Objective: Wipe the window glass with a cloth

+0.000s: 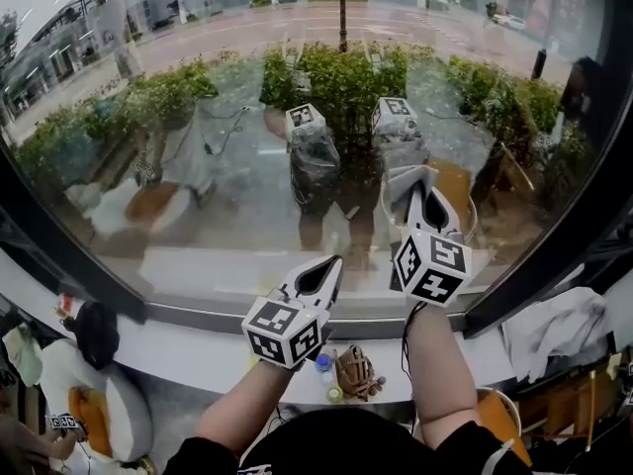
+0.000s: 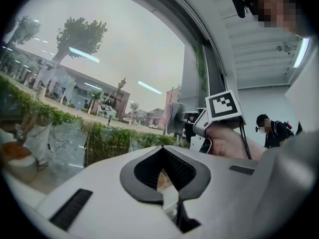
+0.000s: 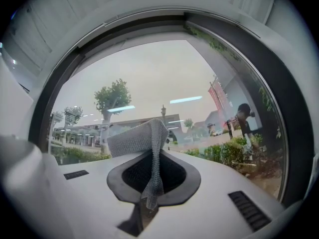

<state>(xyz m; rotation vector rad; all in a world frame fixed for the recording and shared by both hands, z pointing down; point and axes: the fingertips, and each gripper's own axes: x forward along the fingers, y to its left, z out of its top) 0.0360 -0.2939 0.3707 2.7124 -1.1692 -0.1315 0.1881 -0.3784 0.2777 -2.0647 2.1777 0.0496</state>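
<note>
The window glass [image 1: 247, 166] fills the head view and mirrors both grippers. My right gripper [image 1: 426, 190] is raised to the pane, shut on a grey mesh cloth [image 1: 404, 180] that sticks out past its tips. In the right gripper view the cloth [image 3: 142, 141] stands up from the closed jaws of the right gripper [image 3: 153, 152], with the glass [image 3: 164, 78] just ahead. My left gripper [image 1: 330, 264] is lower, near the sill, shut and holding nothing. In the left gripper view the left gripper [image 2: 162, 148] points at the pane [image 2: 99, 68]. The right gripper [image 2: 195, 126] and its cloth [image 2: 174, 117] are to its right.
A white sill [image 1: 188, 349] runs under the glass, with a brown glove-like item [image 1: 354, 372] and a small bottle [image 1: 323, 363] on it. A black frame post [image 1: 544, 255] bounds the pane on the right, and white fabric [image 1: 559, 330] lies beyond it. Another person [image 2: 269, 129] stands behind.
</note>
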